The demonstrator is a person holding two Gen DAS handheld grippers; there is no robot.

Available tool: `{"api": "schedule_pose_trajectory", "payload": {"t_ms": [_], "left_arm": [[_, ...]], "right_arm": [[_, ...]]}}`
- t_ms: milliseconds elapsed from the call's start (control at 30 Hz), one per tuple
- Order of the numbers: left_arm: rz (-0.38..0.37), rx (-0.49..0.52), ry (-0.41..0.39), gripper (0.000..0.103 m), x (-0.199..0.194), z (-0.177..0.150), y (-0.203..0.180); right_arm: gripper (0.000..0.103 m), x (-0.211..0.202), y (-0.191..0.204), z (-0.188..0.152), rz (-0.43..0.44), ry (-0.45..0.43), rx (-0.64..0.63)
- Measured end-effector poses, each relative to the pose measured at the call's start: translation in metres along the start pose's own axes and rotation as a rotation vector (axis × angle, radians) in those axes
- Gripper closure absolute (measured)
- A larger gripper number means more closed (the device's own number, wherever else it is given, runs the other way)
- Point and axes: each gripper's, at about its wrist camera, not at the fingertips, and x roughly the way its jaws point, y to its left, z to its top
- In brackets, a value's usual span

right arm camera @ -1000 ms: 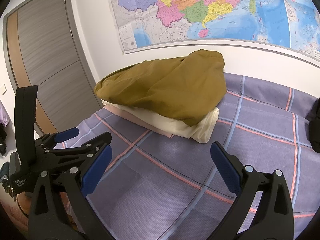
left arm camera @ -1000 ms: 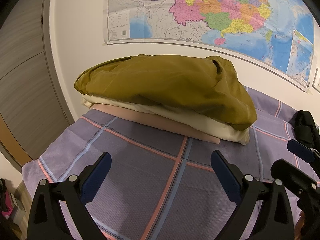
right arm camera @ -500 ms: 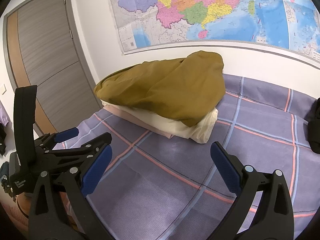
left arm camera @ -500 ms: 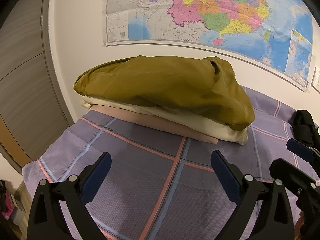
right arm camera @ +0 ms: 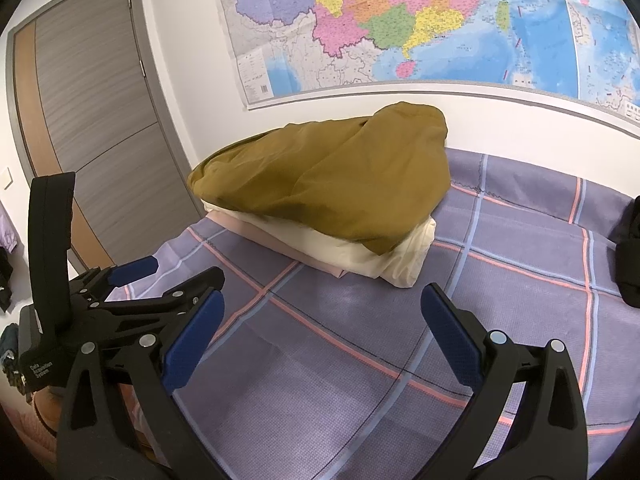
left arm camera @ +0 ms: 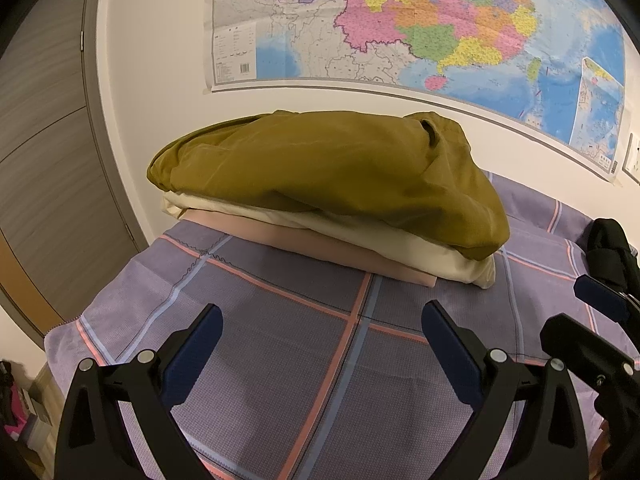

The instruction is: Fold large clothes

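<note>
A stack of folded clothes lies at the back of the bed by the wall: an olive-brown garment (left arm camera: 332, 172) on top, a cream one (left arm camera: 440, 258) under it, a pink one (left arm camera: 304, 236) at the bottom. The stack also shows in the right wrist view (right arm camera: 328, 184). My left gripper (left arm camera: 322, 332) is open and empty above the purple checked bedspread (left arm camera: 280, 360), short of the stack. My right gripper (right arm camera: 322, 320) is open and empty, also over the bedspread (right arm camera: 360, 380). The left gripper shows at the left of the right wrist view (right arm camera: 136, 284).
A black garment (left arm camera: 608, 244) lies at the right edge of the bed; it also shows in the right wrist view (right arm camera: 630, 256). A map (left arm camera: 400, 24) hangs on the wall behind. A grey door (right arm camera: 92, 128) stands left of the bed.
Both grippers have eased back slightly from the stack; the view shifted a little. Both stay open and empty.
</note>
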Motion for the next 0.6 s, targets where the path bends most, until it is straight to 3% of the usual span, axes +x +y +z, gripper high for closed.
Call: {"api": "schedule_pose_trajectory", "payload": {"t_ms": [600], "left_arm": [[-0.002, 0.003, 0.001, 0.007, 0.0005, 0.0004, -0.0003]], "right_arm": [[0.006, 0.0012, 0.0009, -0.0002, 0.001, -0.003, -0.004]]}}
